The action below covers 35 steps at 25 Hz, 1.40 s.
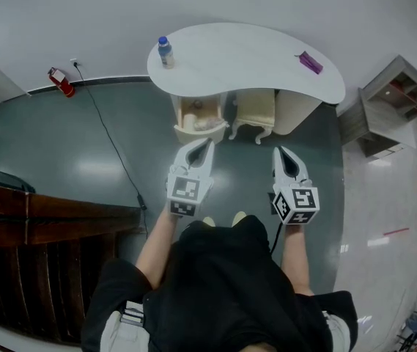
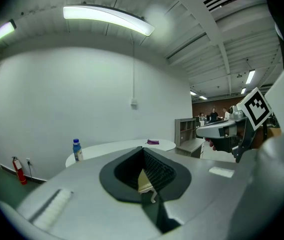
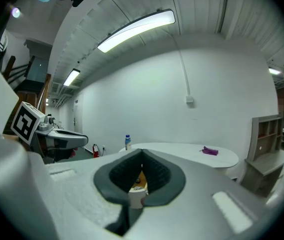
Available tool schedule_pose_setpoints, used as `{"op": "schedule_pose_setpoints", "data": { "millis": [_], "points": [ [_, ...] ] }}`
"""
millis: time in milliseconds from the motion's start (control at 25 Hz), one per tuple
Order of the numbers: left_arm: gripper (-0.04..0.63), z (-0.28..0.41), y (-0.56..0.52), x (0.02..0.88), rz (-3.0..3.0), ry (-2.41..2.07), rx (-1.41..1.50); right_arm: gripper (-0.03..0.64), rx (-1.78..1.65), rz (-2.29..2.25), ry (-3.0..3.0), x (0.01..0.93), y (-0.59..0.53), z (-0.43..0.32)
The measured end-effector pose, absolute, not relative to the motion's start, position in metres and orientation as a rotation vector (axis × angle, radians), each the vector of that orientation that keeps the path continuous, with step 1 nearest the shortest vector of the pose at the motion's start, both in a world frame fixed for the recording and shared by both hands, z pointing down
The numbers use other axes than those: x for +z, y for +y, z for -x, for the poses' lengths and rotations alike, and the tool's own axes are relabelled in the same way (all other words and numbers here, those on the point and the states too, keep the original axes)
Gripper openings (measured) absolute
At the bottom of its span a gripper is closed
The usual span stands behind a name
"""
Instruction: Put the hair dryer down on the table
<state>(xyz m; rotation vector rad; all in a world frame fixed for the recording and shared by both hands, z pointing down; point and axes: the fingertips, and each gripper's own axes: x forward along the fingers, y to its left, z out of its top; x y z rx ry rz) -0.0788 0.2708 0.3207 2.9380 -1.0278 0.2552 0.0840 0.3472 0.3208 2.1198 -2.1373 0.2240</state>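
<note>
The left gripper (image 1: 207, 147) and the right gripper (image 1: 280, 152) are held side by side in front of the person's torso (image 1: 230, 284), well apart, both pointing to the far side. Their tips lean slightly toward each other. Each gripper's jaws are pressed together at the tips, with nothing between them. The left marker cube (image 1: 185, 195) and the right marker cube (image 1: 296, 204) sit at the near ends. The bare left forearm (image 1: 157, 235) and right forearm (image 1: 296, 259) reach forward from the torso.
</note>
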Motion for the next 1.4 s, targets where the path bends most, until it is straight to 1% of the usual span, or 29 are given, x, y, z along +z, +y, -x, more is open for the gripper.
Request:
{"op": "schedule_pose_setpoints", "data": {
  "millis": [280,480,880,1400],
  "points": [
    [0.006,0.073,0.256,0.321,-2.915,-1.059,0.239,0.0,0.227,-2.086,-2.171,0.323,0.326,-0.088],
    [0.006,0.057,0.234,0.325,-2.903,-1.103,0.258,0.0,0.236,-2.055,-2.202,0.328,0.299,-0.105],
    [0.006,0.009,0.152,0.329,-2.81,-1.278,0.282,0.0,0.252,-1.922,-2.31,0.334,0.198,-0.164],
    [0.006,-0.004,0.076,0.354,-2.586,-1.528,0.353,0.0,0.287,-1.595,-2.494,0.353,0.085,-0.178]
  ]
}}
